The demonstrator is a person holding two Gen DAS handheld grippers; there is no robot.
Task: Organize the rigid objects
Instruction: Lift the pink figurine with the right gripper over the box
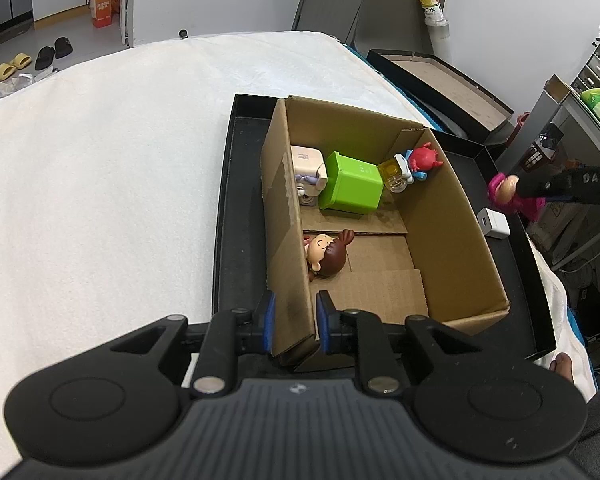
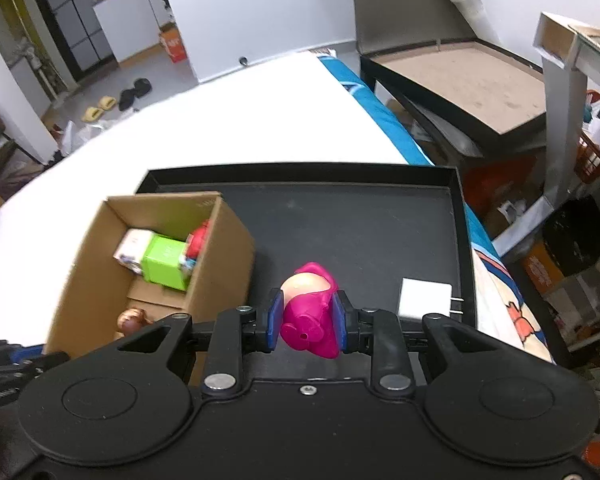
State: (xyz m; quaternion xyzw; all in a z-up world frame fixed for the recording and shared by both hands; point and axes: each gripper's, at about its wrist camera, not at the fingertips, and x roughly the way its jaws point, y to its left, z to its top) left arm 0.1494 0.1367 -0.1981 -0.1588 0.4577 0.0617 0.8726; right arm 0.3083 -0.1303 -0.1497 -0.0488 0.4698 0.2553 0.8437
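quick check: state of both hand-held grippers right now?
Left hand-held gripper: shut on the near wall of the brown cardboard box.
Right hand-held gripper: shut on a pink plastic toy figure.

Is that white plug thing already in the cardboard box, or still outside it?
Outside. The white charger lies on the black tray, to the right of the cardboard box, prongs pointing away from the box.

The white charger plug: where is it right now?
The white charger plug lies on the black tray, right of the cardboard box, beside the pink figurine held in the right claw.
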